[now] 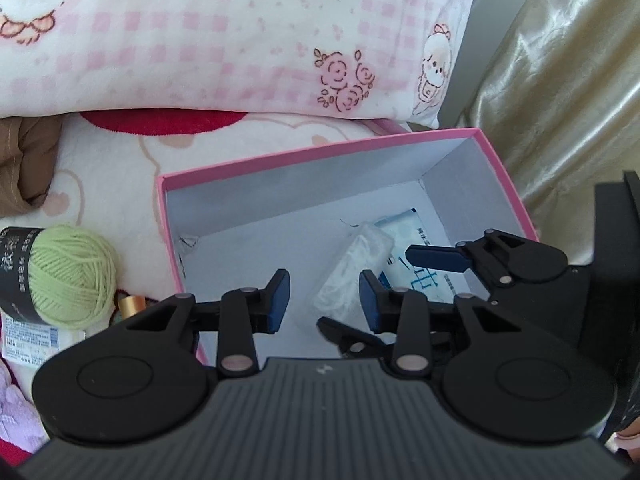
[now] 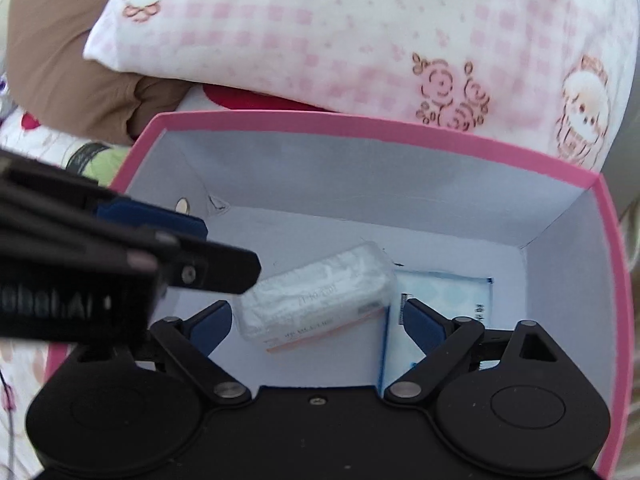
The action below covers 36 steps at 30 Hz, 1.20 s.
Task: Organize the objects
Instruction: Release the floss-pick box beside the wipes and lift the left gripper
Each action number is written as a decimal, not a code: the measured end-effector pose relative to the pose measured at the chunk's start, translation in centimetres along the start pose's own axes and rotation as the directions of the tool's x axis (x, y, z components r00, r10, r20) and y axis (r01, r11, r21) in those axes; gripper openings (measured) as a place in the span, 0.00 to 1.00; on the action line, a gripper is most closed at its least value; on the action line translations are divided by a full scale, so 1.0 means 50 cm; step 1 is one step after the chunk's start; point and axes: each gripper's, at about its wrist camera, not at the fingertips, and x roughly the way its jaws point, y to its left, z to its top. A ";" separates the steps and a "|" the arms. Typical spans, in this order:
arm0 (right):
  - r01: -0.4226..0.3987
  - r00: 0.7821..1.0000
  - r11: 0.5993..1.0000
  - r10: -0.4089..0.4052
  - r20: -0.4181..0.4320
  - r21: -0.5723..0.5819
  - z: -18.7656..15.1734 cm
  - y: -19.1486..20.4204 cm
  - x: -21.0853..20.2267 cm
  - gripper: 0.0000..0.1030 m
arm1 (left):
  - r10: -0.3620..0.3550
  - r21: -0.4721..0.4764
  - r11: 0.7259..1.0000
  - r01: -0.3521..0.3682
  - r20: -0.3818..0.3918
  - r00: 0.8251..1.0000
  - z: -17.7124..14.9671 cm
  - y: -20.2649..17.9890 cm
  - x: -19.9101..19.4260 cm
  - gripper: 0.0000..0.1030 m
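Observation:
A pink box (image 1: 320, 152) with a white inside lies open on the bed; it also shows in the right wrist view (image 2: 360, 128). In it lie a clear packet of white cotton swabs (image 2: 316, 292) and a blue-and-white flat packet (image 2: 440, 300); both show in the left wrist view, swabs (image 1: 356, 264) and flat packet (image 1: 404, 236). My left gripper (image 1: 324, 300) is open and empty over the box's near edge. My right gripper (image 2: 316, 324) is open and empty just above the swab packet. A green yarn ball (image 1: 68, 272) lies left of the box.
A pink checked pillow (image 1: 240, 40) lies behind the box. Brown cloth (image 1: 24, 164) is at the left. A gold curtain (image 1: 560, 80) hangs at the right. A small gold item (image 1: 132, 304) and a labelled packet (image 1: 28, 340) lie by the yarn.

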 end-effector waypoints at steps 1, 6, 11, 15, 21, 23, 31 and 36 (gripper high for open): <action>0.007 1.000 1.000 -0.007 0.008 -0.010 -0.003 0.000 -0.006 0.81 | 0.000 0.000 1.000 0.000 0.003 1.000 -0.003 0.000 -0.006 0.35; -0.038 0.999 0.999 0.038 0.000 0.011 -0.011 0.004 -0.026 0.52 | -0.016 0.010 1.000 0.016 0.008 1.000 -0.011 -0.003 -0.035 0.35; -0.070 0.997 0.990 0.067 0.027 0.121 0.000 0.003 -0.011 0.46 | 0.001 0.013 1.000 -0.001 0.049 0.999 0.000 0.003 -0.062 0.35; -0.090 0.996 0.972 0.082 0.046 0.218 0.013 -0.001 0.004 0.44 | 0.004 -0.001 1.000 -0.004 0.076 0.997 0.019 0.028 -0.087 0.36; -0.059 0.998 0.967 0.051 0.037 0.248 0.045 0.003 0.034 0.55 | 0.001 -0.013 1.000 0.001 0.090 0.996 0.027 0.053 -0.105 0.37; -0.048 0.999 0.966 0.044 0.021 0.255 0.054 0.003 0.044 0.60 | 0.003 -0.021 1.000 -0.001 0.092 0.996 0.029 0.062 -0.106 0.38; -0.044 0.999 0.917 0.050 -0.005 0.396 0.060 0.003 0.055 0.65 | 0.018 -0.049 0.999 -0.013 0.093 0.995 0.026 0.086 -0.101 0.38; -0.111 0.993 0.922 0.116 0.010 0.370 0.040 0.012 0.037 0.64 | 0.011 -0.061 0.998 -0.005 0.100 0.995 0.020 0.095 -0.097 0.38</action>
